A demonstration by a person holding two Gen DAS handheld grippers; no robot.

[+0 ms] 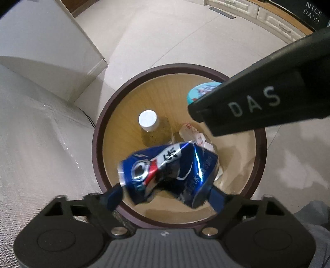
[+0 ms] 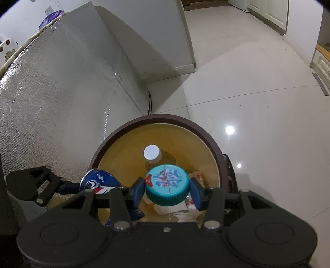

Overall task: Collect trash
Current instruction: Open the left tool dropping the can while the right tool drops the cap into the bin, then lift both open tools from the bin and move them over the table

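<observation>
A round bin with a dark brown rim and tan inside stands on the floor; it also shows in the right wrist view. My left gripper is shut on a crushed blue can above the bin's mouth. My right gripper is shut on a bottle with a teal cap, also over the bin. The teal cap shows behind the right gripper's body in the left wrist view. Inside the bin stand a white-capped bottle and crumpled white wrappers.
A silver foil-covered appliance stands close to the bin's left. A white cabinet is behind it. Glossy white floor tiles spread to the right, with cupboards at the far edge.
</observation>
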